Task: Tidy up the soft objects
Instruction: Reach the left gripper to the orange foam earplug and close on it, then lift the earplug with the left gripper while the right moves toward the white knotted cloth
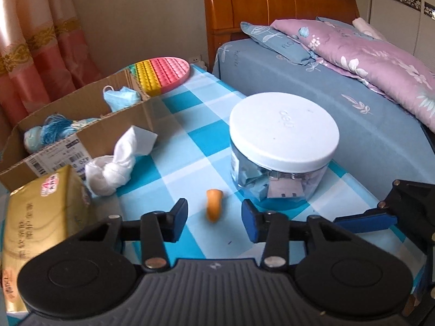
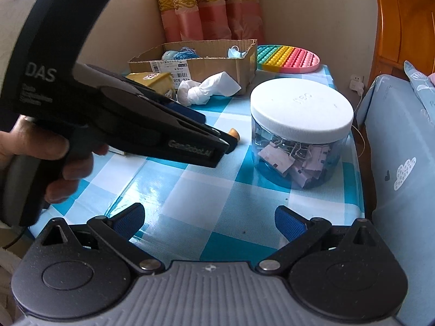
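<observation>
A small orange foam earplug lies on the blue checked tablecloth, just ahead of my open left gripper, between its fingers' line. In the right wrist view the earplug is mostly hidden behind the left gripper's tip. A knotted white cloth lies beside a cardboard box, which holds a blue face mask and blue yarn. My right gripper is open and empty above the tablecloth's near part.
A clear jar of binder clips with a white lid stands right of the earplug. A gold tissue pack sits at the left. A rainbow pop mat lies at the back. The bed borders the table's right edge.
</observation>
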Available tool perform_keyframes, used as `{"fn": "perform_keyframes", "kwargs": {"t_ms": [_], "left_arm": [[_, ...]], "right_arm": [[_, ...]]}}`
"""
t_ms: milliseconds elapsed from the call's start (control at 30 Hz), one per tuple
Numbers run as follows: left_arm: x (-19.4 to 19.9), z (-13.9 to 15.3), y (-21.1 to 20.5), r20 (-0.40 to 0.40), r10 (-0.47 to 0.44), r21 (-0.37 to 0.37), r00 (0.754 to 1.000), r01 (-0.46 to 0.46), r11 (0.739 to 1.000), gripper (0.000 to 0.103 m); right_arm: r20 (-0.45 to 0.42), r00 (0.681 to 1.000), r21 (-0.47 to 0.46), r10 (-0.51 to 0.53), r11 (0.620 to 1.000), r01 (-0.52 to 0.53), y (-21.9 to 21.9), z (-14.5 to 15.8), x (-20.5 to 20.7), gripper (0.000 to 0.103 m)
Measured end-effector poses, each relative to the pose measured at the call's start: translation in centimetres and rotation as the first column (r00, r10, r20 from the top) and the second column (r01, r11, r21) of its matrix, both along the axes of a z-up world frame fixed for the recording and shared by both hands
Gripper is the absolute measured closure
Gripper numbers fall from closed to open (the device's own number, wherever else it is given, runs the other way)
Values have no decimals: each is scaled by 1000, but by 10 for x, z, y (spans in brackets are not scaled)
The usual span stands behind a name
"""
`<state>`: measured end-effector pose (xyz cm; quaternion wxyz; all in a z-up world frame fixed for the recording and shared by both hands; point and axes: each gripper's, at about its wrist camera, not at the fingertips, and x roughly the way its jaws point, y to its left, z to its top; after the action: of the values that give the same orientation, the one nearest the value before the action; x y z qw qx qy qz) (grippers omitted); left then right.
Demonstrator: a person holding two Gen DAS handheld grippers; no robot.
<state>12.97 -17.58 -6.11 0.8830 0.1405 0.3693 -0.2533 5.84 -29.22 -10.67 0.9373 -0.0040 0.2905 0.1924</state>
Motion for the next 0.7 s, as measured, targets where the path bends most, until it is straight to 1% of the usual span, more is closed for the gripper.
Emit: {"fn": "perform_keyframes", "kwargs": {"t_ms": [33, 100, 167, 233, 300, 433, 567, 633, 667, 700], "left_arm": [[0, -1, -2, 3, -3, 6, 1000, 3, 1000, 62], [1, -4, -5, 1, -8, 13, 1000, 8, 1000, 67], [3, -6, -6, -6, -11, 12, 1000, 11, 1000, 70], [5, -8, -7, -7, -2, 17, 1000, 2, 1000, 71], [8, -9, -6, -13, 3, 12, 1000, -2, 1000, 77], [11, -10, -6, -6, 8, 9, 1000, -8, 1000, 78], [10, -12, -8, 5, -5, 20, 1000, 5, 1000, 79], [11, -11, -8, 1, -8, 14, 1000, 8, 1000, 83], [11, -12, -7, -5, -11, 8, 1000, 11, 1000, 87], [12, -12, -7, -10, -14, 2, 1000, 14, 1000, 90]], "right_arm": [[-2, 1000, 4, 0, 1000, 0, -1, 0, 0, 0], [-4, 1000, 8, 4, 1000, -4, -1, -1, 2, 0], [-5, 1000, 8, 6, 1000, -6, 0, -1, 2, 0], [-4, 1000, 9, 9, 1000, -9, -1, -1, 2, 0], [-3, 1000, 11, 9, 1000, -9, -1, -1, 3, 0], [-5, 1000, 17, 9, 1000, -9, -1, -1, 3, 0], [-8, 1000, 19, 11, 1000, -10, -1, -1, 3, 0], [-8, 1000, 18, 10, 1000, -10, 0, -1, 3, 0], [-8, 1000, 17, 10, 1000, -10, 0, -1, 3, 0], [-7, 1000, 17, 10, 1000, -9, 0, -1, 3, 0]]}}
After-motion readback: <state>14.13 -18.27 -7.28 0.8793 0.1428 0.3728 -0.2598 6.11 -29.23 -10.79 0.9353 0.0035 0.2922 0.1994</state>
